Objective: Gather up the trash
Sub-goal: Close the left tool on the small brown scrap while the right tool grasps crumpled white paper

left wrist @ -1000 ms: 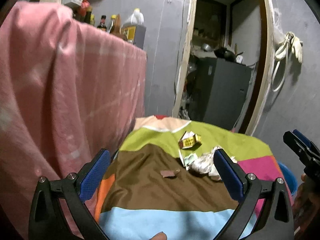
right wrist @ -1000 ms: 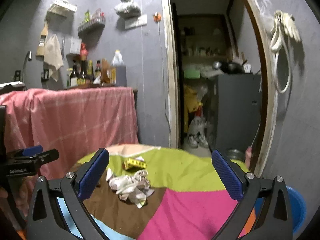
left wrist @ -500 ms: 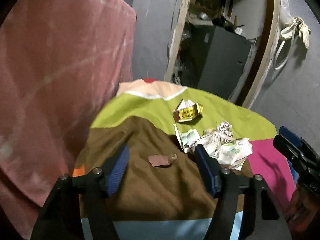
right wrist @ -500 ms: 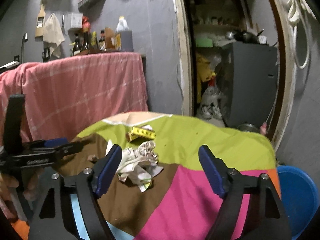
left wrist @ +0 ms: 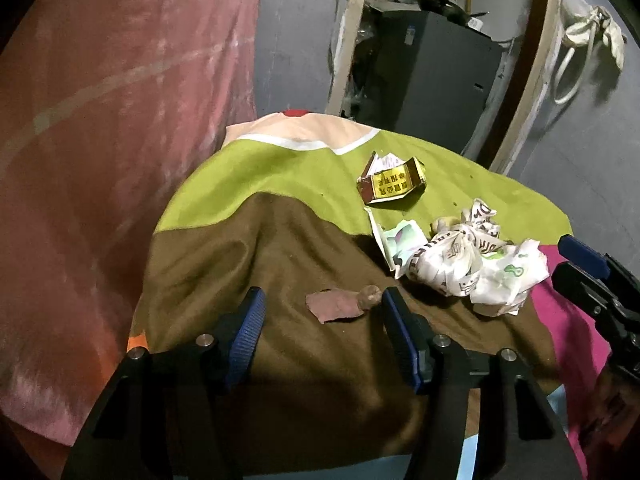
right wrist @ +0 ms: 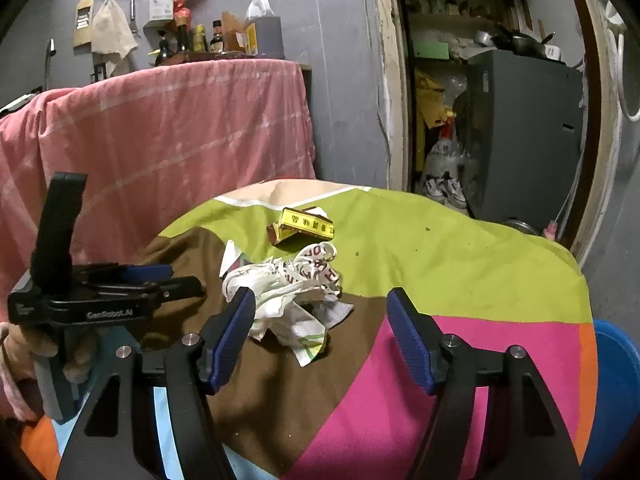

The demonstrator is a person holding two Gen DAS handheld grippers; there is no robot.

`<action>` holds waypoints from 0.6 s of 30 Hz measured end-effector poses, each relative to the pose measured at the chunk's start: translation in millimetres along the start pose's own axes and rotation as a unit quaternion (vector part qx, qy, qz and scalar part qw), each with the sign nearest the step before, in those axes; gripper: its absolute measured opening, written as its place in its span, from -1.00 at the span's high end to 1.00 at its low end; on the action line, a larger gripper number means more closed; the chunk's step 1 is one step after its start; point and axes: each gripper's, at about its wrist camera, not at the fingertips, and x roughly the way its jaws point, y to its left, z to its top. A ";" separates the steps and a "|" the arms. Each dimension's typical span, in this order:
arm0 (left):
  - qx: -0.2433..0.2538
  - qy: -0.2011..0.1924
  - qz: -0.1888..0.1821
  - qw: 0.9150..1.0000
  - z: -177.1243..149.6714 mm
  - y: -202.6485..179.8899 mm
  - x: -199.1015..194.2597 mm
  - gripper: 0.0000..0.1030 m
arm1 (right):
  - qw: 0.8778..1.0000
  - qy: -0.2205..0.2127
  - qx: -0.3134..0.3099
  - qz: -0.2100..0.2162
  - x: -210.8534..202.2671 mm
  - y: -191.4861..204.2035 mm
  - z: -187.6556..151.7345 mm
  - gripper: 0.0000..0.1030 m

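Left wrist view: the brown scrap (left wrist: 335,306) lay flat on the patchwork cloth (left wrist: 248,248), long axis crosswise, just ahead of the left gripper (left wrist: 322,308), whose half-open, empty jaws had just been closing, the right gripper (left wrist: 584,268) farther off.

Dim indoor light, soft shadows, sharp centre, fisheye bending, dark vignetted corners

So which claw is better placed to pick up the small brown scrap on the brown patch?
Left. The left claw already brackets the brown scrap, jaws open and closing. The right claw faces the crumpled paper instead.
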 end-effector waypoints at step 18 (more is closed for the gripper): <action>0.064 0.004 0.016 0.998 -1.5 -20.2 5.8 0.70 | 0.998 0.048 -0.010 0.030 22.0 7.0 -1.0 -0.22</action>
